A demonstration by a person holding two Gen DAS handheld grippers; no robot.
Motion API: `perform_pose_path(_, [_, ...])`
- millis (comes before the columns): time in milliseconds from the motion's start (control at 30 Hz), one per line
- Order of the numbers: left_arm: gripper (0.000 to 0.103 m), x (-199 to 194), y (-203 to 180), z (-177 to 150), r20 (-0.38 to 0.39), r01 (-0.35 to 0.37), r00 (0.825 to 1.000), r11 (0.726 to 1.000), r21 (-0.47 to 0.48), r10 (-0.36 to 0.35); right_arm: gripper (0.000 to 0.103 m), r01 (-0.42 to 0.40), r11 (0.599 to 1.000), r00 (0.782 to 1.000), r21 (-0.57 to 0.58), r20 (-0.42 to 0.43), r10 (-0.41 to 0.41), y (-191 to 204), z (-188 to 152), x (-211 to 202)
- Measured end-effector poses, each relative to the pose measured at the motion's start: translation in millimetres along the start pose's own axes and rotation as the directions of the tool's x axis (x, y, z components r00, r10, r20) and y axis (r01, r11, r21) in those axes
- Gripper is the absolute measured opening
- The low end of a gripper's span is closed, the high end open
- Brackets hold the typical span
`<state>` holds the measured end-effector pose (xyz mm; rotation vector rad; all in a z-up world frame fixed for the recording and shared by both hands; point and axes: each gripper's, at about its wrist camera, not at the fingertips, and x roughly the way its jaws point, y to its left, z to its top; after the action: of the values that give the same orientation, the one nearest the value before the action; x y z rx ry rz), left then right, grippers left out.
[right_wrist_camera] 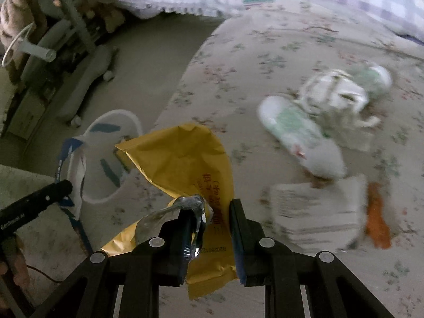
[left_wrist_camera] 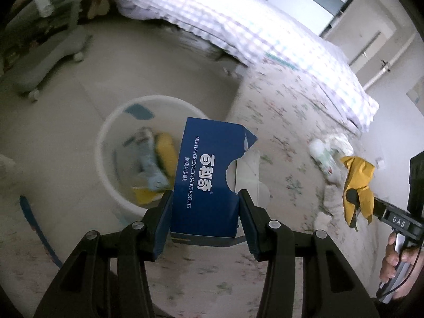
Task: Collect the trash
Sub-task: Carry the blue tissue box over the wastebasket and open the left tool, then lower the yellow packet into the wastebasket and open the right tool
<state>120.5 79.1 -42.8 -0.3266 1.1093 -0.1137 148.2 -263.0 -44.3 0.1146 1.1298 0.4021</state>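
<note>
Filling most of both views is a bed [left_wrist_camera: 286, 122] with a pale floral sheet; a checked quilt [left_wrist_camera: 238, 26] lies bunched along its far side. Beside the bed, on the grey floor [left_wrist_camera: 148, 63], stands a round white bin [left_wrist_camera: 106, 153] (blue marks on its wall). Inside it lie blurred scraps of trash, among them something yellow [left_wrist_camera: 167, 151] and something pale blue [left_wrist_camera: 151, 164]. A grey wheeled base [left_wrist_camera: 50, 61] sits on the floor well beyond the bin.

On the sheet, in the right wrist view, loose trash is scattered: a white and green packet [right_wrist_camera: 294, 129], crumpled white wrappers [right_wrist_camera: 339, 90] touching its far end, a flat pale carton [right_wrist_camera: 318, 212] nearer the camera, and a small orange scrap [right_wrist_camera: 376, 217] just beside that carton. All are blurred.

The left gripper [left_wrist_camera: 205, 198] grasps a blue biscuit box [left_wrist_camera: 209, 175], its two pads pressed against the box's sides. The box is flattened and upright, with white lettering running along it, and it is held in the air between the camera and the bin, partly covering the bin's near rim.

The right gripper [right_wrist_camera: 209, 212] clenches a yellow wrapper [right_wrist_camera: 182, 159]. The wrapper is crumpled, with silver foil lining showing at the left pad, and rises above the jaws over the edge of the bed. In the left wrist view the same wrapper hangs from that gripper at the far right, and a hand [left_wrist_camera: 394, 259] grips the handle below it.
</note>
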Motion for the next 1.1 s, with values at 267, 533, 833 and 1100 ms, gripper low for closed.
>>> perform_pose_path(267, [0.051,4,41,13,0.044,-0.025,0.999,0.997,-0.077,0.029,0.024,-0.026,0.998,0.999,-0.05,0.017,0.027,39,16,29])
perform_pose_path(533, [0.086,12,51,20,0.07,-0.127,0.989,0.99,-0.055,0.131,0.024,-0.024,0.996,0.999,-0.086,0.041,0.028,60,24,47])
perform_pose_path(833, [0.087,-9,83,16,0.09,-0.187,0.977,0.979,-0.075,0.194,0.024,-0.039,0.991,0.999,-0.125,-0.02,0.036,89,21,72])
perform_pose_path(1100, [0.09,-23,106,9,0.104,-0.231,0.966,0.971,-0.066,0.237,0.025,-0.055,0.991,0.997,-0.125,-0.063,0.048,121,34,107])
